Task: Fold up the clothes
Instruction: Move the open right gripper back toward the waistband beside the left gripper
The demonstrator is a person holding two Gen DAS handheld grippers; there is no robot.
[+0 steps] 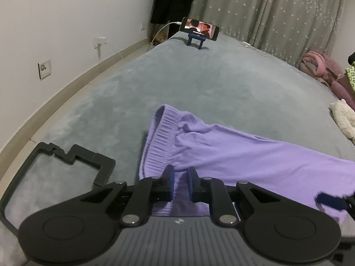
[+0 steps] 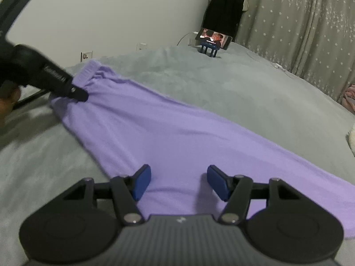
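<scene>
Left wrist view is showing the left gripper (image 1: 180, 182) sitting low at the ribbed waistband end of the purple trousers (image 1: 233, 153), its blue pads drawn close with a narrow gap in which purple cloth is showing — whether they are actually pinching that cloth I cannot tell. From the right wrist view, the right gripper (image 2: 178, 182) is hovering with its fingers spread wide over the leg part of the same garment, gripping nothing, while the other tool is reaching in at the waistband on the far left. The trousers are lying stretched out long and fairly flat across the grey bedspread (image 1: 199, 84), apparently laid narrow (one leg over the other, by my guess), which would suit either a garment being smoothed for a crosswise fold or one just laid out after a lengthwise fold. Any fold from here is calling for a firm hold on both ends, so the soft knit is not sagging in the middle. A phone on a stand (image 1: 199, 30) is playing video at the far edge, star-print curtains (image 1: 277, 11) are hanging behind, and pink clothing (image 1: 321, 66) is lying heaped at the right.
</scene>
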